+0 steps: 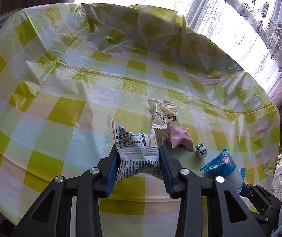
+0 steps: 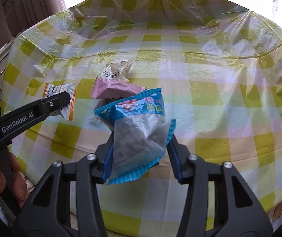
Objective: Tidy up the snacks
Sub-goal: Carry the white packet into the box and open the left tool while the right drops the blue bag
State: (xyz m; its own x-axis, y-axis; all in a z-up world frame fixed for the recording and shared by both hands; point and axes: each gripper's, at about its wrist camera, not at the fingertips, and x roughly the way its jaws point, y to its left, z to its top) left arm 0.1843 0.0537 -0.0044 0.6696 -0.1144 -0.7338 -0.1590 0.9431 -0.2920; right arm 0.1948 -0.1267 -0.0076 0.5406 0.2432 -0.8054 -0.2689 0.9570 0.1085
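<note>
While each gripper clamps 1 packet, 2 lie tabled.

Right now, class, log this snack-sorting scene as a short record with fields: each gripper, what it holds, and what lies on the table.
Left gripper: shut on white and orange packet
Right gripper: shut on blue packet
On tablecloth: cream packet, pink packet, small blue and white candy
Setting: checked cover, curtained window behind

Three packets [image 1: 165,116] clustered on table [image 1: 61,98], candy [image 1: 201,150] beside
</note>
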